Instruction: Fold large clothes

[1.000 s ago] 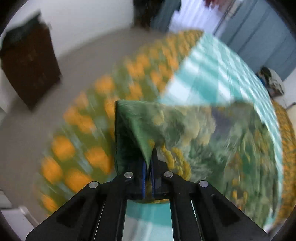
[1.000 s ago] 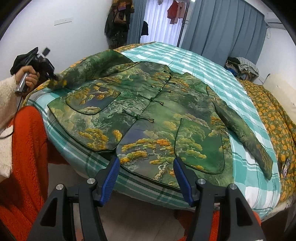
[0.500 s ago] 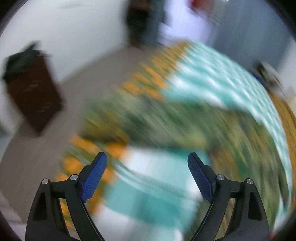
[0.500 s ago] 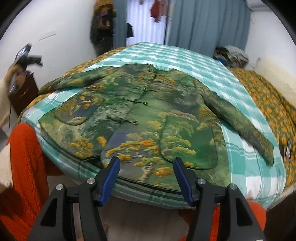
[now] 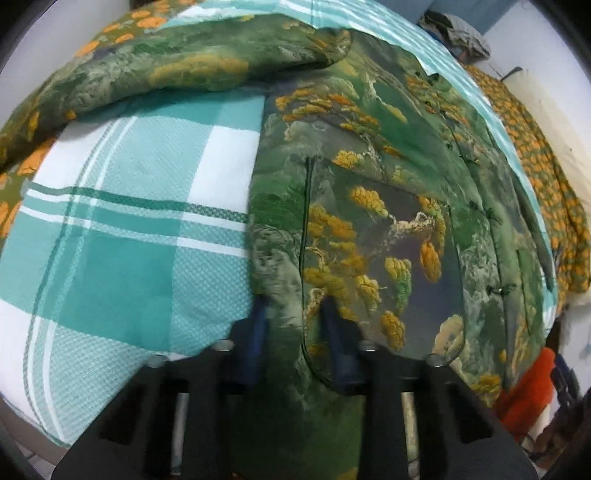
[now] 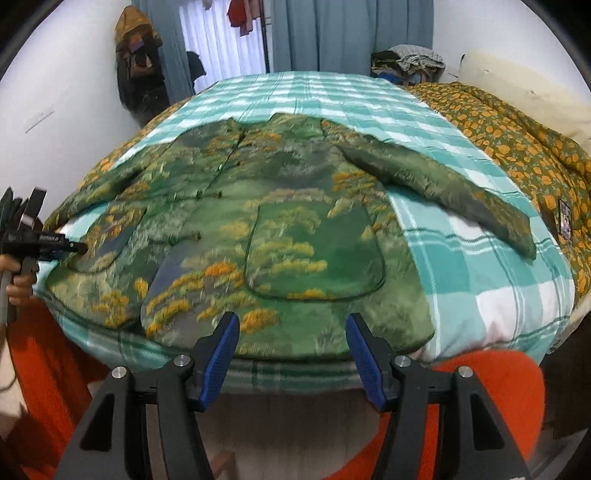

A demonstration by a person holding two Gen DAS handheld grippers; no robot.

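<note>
A large green jacket (image 6: 280,221) with a yellow tree print lies flat, front up, on a teal checked bed (image 6: 480,280), both sleeves spread out. In the left wrist view the jacket (image 5: 369,221) fills the right half, with its sleeve (image 5: 184,70) stretched across the top. My left gripper (image 5: 295,325) is partly open, its fingers astride the jacket's side hem near the lower corner; whether it grips is unclear. It also shows in the right wrist view (image 6: 55,243) at the jacket's left edge. My right gripper (image 6: 291,339) is open and empty, just in front of the bottom hem.
An orange-print quilt (image 6: 517,147) lies bunched along the bed's right side. A pile of clothes (image 6: 406,62) sits at the far end by grey-blue curtains (image 6: 351,33). The person's red garment (image 6: 480,406) shows below the bed's near edge.
My left gripper let go of the sleeve end, opened, and swung down to the jacket's side hem. My right gripper stayed open and shifted right along the bottom hem.
</note>
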